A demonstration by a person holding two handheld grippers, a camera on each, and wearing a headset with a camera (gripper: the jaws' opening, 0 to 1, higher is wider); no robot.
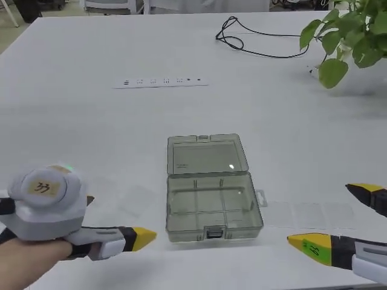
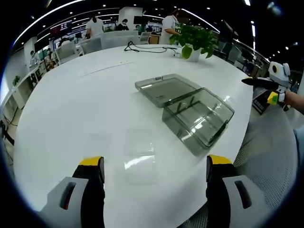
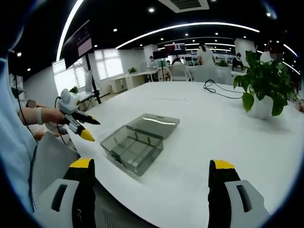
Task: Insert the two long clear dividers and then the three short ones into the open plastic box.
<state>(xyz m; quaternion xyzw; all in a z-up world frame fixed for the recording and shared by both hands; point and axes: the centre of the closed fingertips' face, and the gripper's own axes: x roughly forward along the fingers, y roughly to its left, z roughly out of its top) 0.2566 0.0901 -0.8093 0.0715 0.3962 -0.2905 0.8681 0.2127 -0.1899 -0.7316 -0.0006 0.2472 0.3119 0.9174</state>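
Yellow-tipped left gripper (image 2: 154, 171) and right gripper (image 3: 152, 171): jaws wide apart, empty, at the white worktop's (image 1: 72, 121) near edge. The left gripper view shows clear flat dividers (image 2: 140, 159) just ahead. The head view shows short clear dividers (image 1: 308, 214) beside the open smoky plastic box (image 1: 214, 208), mid-worktop.

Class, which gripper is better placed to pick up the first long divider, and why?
Left, probably: a clear divider lies ahead between the open jaws of the left gripper; the right gripper is beyond the box.

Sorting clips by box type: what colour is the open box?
The box is see-through smoky grey, clearest in the head view.
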